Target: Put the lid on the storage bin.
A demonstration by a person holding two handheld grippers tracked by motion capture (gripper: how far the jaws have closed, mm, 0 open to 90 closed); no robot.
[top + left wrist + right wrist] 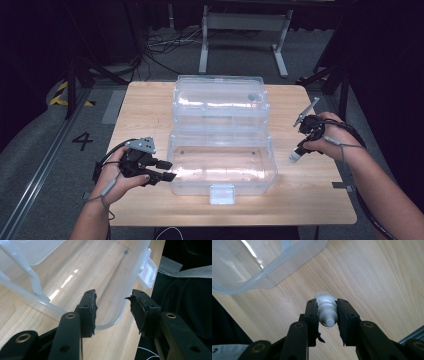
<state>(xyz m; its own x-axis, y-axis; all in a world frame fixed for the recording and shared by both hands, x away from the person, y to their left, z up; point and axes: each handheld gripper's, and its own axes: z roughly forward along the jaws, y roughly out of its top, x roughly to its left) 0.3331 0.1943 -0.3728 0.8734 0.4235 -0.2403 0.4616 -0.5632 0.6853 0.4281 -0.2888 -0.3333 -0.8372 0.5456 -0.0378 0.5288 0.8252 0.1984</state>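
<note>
Right gripper [327, 315] jaws clamp white bottle [326, 310]; left gripper [113, 310] jaws apart, seemingly straddling box rim [117, 315].

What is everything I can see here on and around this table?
Storage box: one, clear plastic, lid open, middle of the table.
Latch: one, whitish, on the box's front wall.
Small bottle: one, white, clamped in the right gripper to the right of the box.
Table: one, light wood.
Metal stand: one, grey, on the floor behind the table.
Cables: several, dark, on the floor at the back.
Floor mark "4": one, black, left of the table.
Left gripper: black, jaws open at the box's left front corner.
Right gripper: black, shut on the bottle.
</note>
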